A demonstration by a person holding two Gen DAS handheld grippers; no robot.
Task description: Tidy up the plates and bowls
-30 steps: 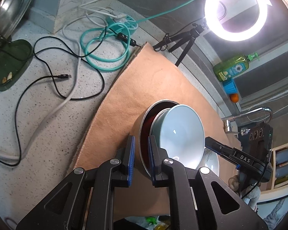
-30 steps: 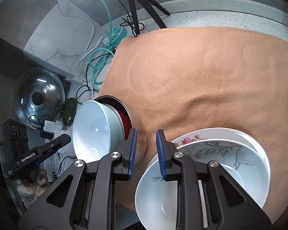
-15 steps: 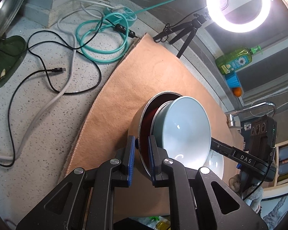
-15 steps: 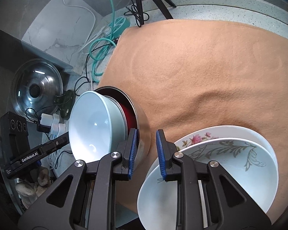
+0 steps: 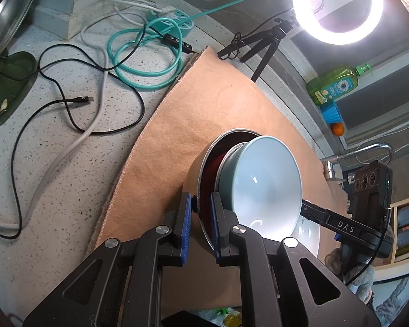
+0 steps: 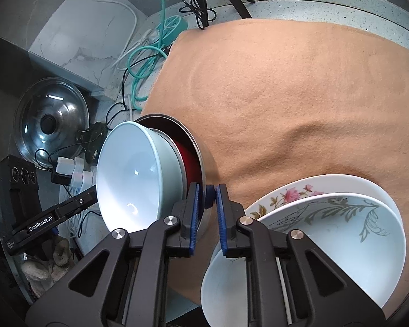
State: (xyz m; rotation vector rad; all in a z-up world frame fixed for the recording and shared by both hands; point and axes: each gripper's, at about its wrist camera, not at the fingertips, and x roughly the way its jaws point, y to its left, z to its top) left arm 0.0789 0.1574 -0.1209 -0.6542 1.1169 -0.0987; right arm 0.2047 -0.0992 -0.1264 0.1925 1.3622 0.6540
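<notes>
On mat, nested bowls tilted sideways.

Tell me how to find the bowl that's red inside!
Look at the tan cloth covering the counter. Near its left edge sits a metal bowl with a pale blue bowl nested in it. It alone is steel outside and red inside; the neighbouring plates are white with patterns.
</notes>
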